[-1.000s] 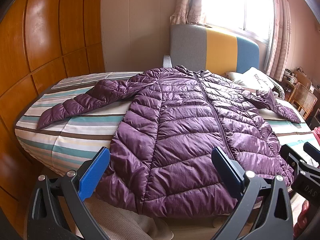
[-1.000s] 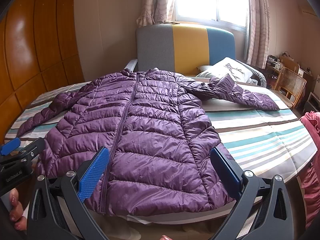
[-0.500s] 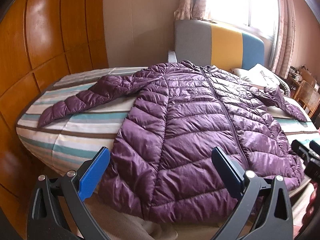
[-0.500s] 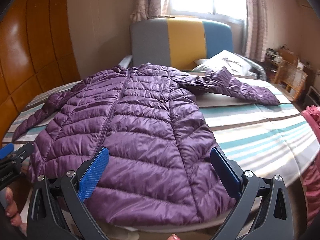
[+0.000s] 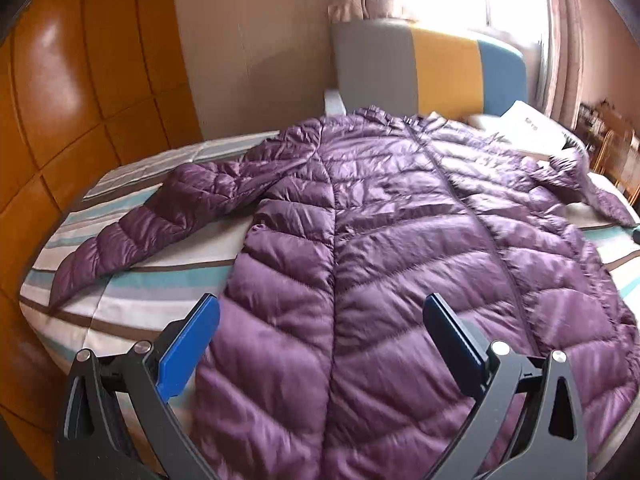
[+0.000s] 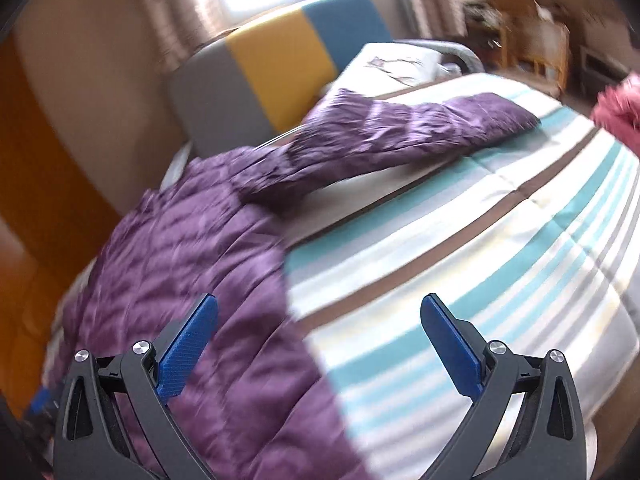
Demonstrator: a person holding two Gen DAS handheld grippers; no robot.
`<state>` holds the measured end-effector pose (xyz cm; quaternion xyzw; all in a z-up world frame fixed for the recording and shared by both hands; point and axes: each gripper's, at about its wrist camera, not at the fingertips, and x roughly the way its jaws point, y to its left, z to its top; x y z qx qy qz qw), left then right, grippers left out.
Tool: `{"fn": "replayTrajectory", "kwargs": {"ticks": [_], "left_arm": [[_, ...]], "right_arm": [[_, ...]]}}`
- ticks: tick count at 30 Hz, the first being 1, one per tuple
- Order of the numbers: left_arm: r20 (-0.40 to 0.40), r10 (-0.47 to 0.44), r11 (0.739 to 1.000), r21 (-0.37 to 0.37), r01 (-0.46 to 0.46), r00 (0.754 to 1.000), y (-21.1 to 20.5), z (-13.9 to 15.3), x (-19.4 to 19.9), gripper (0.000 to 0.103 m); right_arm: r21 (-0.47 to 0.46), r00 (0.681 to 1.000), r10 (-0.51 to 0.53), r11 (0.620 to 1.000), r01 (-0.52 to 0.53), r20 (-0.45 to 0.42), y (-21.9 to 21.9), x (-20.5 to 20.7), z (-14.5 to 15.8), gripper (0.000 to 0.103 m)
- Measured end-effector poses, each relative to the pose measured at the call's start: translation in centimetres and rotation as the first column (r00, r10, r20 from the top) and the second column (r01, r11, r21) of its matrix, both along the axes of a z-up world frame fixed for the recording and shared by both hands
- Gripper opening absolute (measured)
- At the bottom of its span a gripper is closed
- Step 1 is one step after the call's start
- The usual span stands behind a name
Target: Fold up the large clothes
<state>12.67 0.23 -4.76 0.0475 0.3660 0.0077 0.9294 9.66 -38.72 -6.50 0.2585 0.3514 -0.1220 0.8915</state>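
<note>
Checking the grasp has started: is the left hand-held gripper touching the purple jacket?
Cannot tell. In the left wrist view the open left hand-held gripper overlaps the purple jacket; neither contact nor gap shows.

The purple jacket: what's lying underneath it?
Under the purple jacket is a striped bedsheet, showing around its sleeves and sides. Whatever lies directly beneath its body is covered.

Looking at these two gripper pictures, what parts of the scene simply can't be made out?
- Purple jacket: its hem is cut off by the bottom edge and the left gripper in the left wrist view.
- Furniture by the wall: motion-blurred in the right wrist view.
- Pink fabric: cut off by the right edge.
</note>
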Motion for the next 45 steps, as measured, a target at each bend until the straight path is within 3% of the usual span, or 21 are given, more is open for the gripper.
{"fn": "replayTrajectory", "kwargs": {"ticks": [3, 8, 12, 15, 27, 29, 32, 34, 36, 38, 45], "left_arm": [[-0.037, 0.027, 1.000, -0.010, -0.027, 0.999, 0.2, -0.8, 2.8, 0.101], [-0.048, 0.057, 0.998, -0.023, -0.059, 0.997, 0.4, -2.1, 6.9, 0.101], [-0.060, 0.068, 0.997, -0.028, -0.070, 0.996, 0.3, -3.2, 8.6, 0.101], [-0.078, 0.068, 0.996, -0.055, -0.073, 0.995, 0.5, -4.2, 8.8, 0.101], [-0.114, 0.066, 0.996, -0.056, -0.073, 0.991, 0.2, -5.5, 8.9, 0.101], [-0.120, 0.064, 0.995, -0.074, -0.073, 0.991, 0.5, -5.6, 9.1, 0.101], [-0.124, 0.065, 0.994, -0.076, -0.075, 0.990, 0.5, -5.7, 9.2, 0.101], [-0.125, 0.067, 0.995, -0.068, -0.076, 0.990, 0.4, -5.7, 9.2, 0.101], [-0.127, 0.069, 0.995, -0.069, -0.078, 0.990, 0.4, -5.7, 9.2, 0.101], [-0.127, 0.069, 0.995, -0.069, -0.078, 0.990, 0.4, -5.7, 9.2, 0.101], [-0.127, 0.070, 0.995, -0.067, -0.079, 0.989, 0.3, -5.7, 9.3, 0.101]], "right_arm": [[0.057, 0.997, -0.071, 0.996, 0.072, -0.014, -3.7, 1.8, -1.1, 0.099], [0.112, 0.978, -0.207, 0.971, 0.210, -0.040, -9.9, 4.6, -2.7, 0.082], [0.163, 0.958, -0.281, 0.944, 0.286, -0.048, -13.4, 6.2, -3.5, 0.080], [0.205, 0.939, -0.338, 0.917, 0.343, -0.060, -15.7, 7.2, -4.3, 0.080], [0.352, 0.873, -0.487, 0.822, 0.449, 0.024, -21.3, 9.2, -6.1, 0.070], [0.361, 0.861, -0.508, 0.807, 0.467, 0.022, -21.9, 9.4, -6.2, 0.064], [0.394, 0.845, -0.534, 0.780, 0.486, 0.016, -23.0, 9.5, -6.9, 0.044], [0.437, 0.836, -0.549, 0.753, 0.492, 0.003, -23.9, 9.2, -7.5, 0.024], [0.495, 0.832, -0.554, 0.722, 0.483, -0.004, -24.5, 8.8, -8.1, 0.013], [0.509, 0.820, -0.572, 0.708, 0.490, 0.006, -24.8, 7.9, -8.2, 0.009], [0.408, 0.776, -0.629, 0.717, 0.565, 0.032, -24.0, 5.1, -6.8, 0.006]]}}
